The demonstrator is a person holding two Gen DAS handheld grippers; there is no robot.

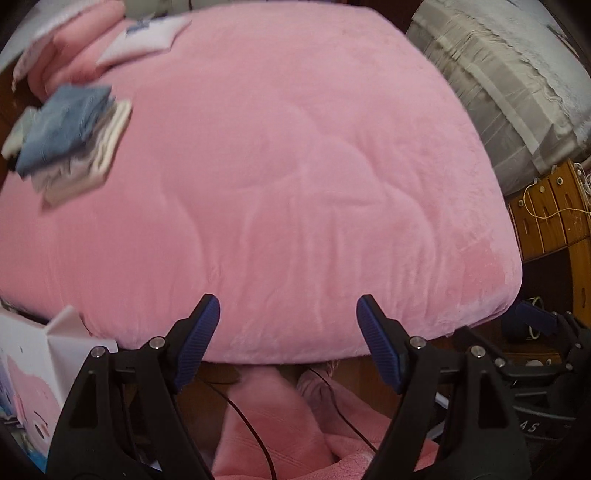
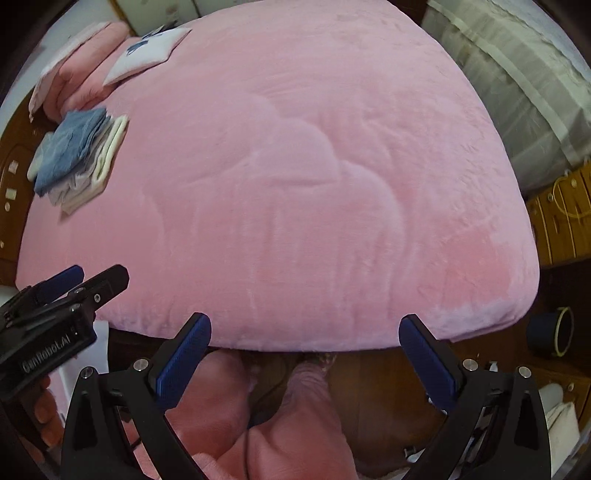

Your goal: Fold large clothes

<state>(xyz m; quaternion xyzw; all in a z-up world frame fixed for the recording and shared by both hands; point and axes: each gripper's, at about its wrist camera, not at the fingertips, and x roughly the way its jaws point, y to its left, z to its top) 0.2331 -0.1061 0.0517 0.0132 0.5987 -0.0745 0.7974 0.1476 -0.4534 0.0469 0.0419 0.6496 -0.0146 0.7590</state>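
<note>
Bed (image 1: 280,166) fills most of both views, covered by a plush pink blanket that lies flat and smooth to its near edge. Beyond its right side, a grey-and-white quilted bedding mass (image 1: 509,92) is bunched against the wall, with a wooden cabinet (image 1: 546,218) below it.

At the head of the bed, on the far left, I note pink pillows (image 1: 74,48) and a white cushion with a blue mark (image 1: 144,35). Nearer along the left edge sits the stack of folded clothes (image 1: 70,144): a blue item on top, pale grey and cream pieces beneath, edges roughly squared. It rests on the blanket, well apart from both of my grippers. No loose garment is visible on the open blanket.

Below the bed's near edge, pink fleece-clad legs (image 2: 288,424) of the person show between my fingers, over a dark wood floor. A thin black cable crosses them.

My left gripper (image 1: 288,339) hangs over the near edge of the bed, jaws standing wide apart with nothing between them. My right gripper (image 2: 304,365) is likewise spread wide and holds nothing. In the right wrist view the left gripper appears at the lower left, just beside the bed edge. A small dark round container (image 2: 550,336) stands on the floor at the right.
</note>
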